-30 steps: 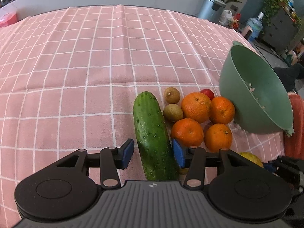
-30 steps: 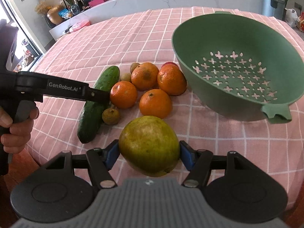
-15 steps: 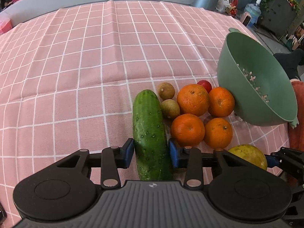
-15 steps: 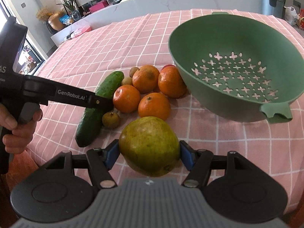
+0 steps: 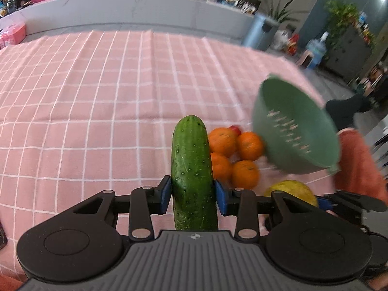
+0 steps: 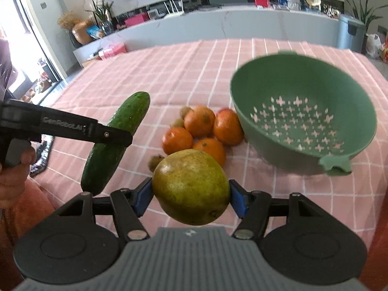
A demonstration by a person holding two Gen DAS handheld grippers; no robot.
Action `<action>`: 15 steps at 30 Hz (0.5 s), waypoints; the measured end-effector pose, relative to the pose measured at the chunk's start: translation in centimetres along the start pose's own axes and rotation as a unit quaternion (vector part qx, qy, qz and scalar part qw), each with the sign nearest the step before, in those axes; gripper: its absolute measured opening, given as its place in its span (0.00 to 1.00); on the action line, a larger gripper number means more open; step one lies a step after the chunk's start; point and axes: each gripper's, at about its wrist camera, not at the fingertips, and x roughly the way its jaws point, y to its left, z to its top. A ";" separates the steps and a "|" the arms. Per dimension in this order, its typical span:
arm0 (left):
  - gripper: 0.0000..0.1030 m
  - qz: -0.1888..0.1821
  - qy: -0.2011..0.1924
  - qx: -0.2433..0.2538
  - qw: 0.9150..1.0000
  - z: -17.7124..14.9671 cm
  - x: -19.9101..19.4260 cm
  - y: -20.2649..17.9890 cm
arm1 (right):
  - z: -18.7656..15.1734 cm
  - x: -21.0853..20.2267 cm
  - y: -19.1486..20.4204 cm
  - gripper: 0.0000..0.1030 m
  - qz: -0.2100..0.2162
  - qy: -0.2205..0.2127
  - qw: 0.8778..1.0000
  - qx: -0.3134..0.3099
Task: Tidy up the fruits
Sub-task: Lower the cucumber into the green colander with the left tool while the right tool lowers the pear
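Observation:
A dark green cucumber (image 5: 191, 169) is clamped between the blue pads of my left gripper (image 5: 192, 195) and hangs above the pink checked cloth; in the right wrist view the cucumber (image 6: 116, 143) tilts in the air. My right gripper (image 6: 190, 197) is shut on a large yellow-green pear (image 6: 191, 186), lifted off the table; that pear (image 5: 291, 192) shows at the right of the left wrist view. Several oranges (image 6: 201, 133) lie clustered beside an empty green colander (image 6: 303, 118), with small brown fruits (image 6: 156, 162) and a red one (image 5: 235, 129) among them.
The table wears a pink checked cloth (image 5: 97, 97), open to the left and beyond the fruit. A hand (image 6: 12, 179) holds the left gripper's handle at the table's near edge. A grey counter (image 6: 230, 24) runs behind the table.
My left gripper has closed on the cucumber and lifted it off the cloth. The right gripper with the pear has risen a little. The colander and oranges stay put.

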 end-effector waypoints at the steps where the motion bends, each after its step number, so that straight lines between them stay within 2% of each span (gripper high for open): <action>1: 0.41 -0.008 -0.006 0.000 1.000 0.2 -0.6 -0.4 | 0.2 -0.6 0.0 0.61 0.002 -0.006 1.000 -0.002; 8: 0.41 -0.054 -0.041 0.014 0.998 2.9 -2.2 -4.5 | 3.2 -4.1 -1.1 0.61 -0.009 -0.035 0.998 -0.046; 15: 0.41 -0.101 -0.044 -0.018 0.994 6.6 0.6 -7.5 | 7.6 -4.6 -4.7 0.61 -0.047 -0.023 0.994 -0.095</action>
